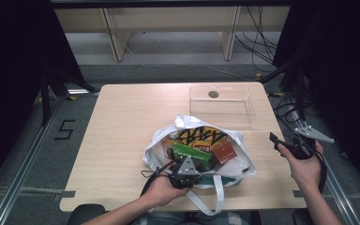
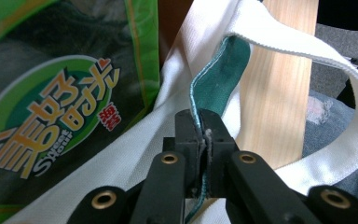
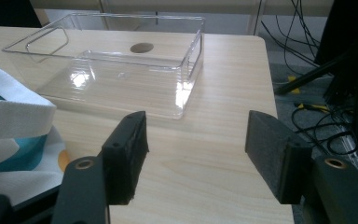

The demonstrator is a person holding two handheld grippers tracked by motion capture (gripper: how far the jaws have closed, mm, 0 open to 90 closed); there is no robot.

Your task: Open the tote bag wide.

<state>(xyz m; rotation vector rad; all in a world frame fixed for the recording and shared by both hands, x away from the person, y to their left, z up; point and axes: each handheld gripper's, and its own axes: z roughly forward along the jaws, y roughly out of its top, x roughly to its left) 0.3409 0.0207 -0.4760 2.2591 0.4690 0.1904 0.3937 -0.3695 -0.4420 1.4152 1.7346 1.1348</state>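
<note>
A white cloth bag [image 1: 166, 140] with a teal lining lies open at the table's front middle. It holds a yellow and black packet [image 1: 201, 136], a green snack packet [image 1: 190, 153] and a red-brown box [image 1: 225, 152]. My left gripper [image 1: 193, 176] sits at the bag's near rim. In the left gripper view its jaws [image 2: 204, 137] are shut on the teal-lined rim [image 2: 216, 79], with the green packet [image 2: 51, 107] just to the left. My right gripper [image 1: 281, 143] hovers at the table's right edge, open and empty [image 3: 196, 140], facing a clear plastic box [image 3: 121, 70].
The clear box [image 1: 221, 104] stands empty at the table's back right. The bag's white strap [image 1: 215, 199] hangs over the front edge of the table [image 1: 117, 140]. Cables and black stand legs [image 1: 290, 70] lie on the floor to the right.
</note>
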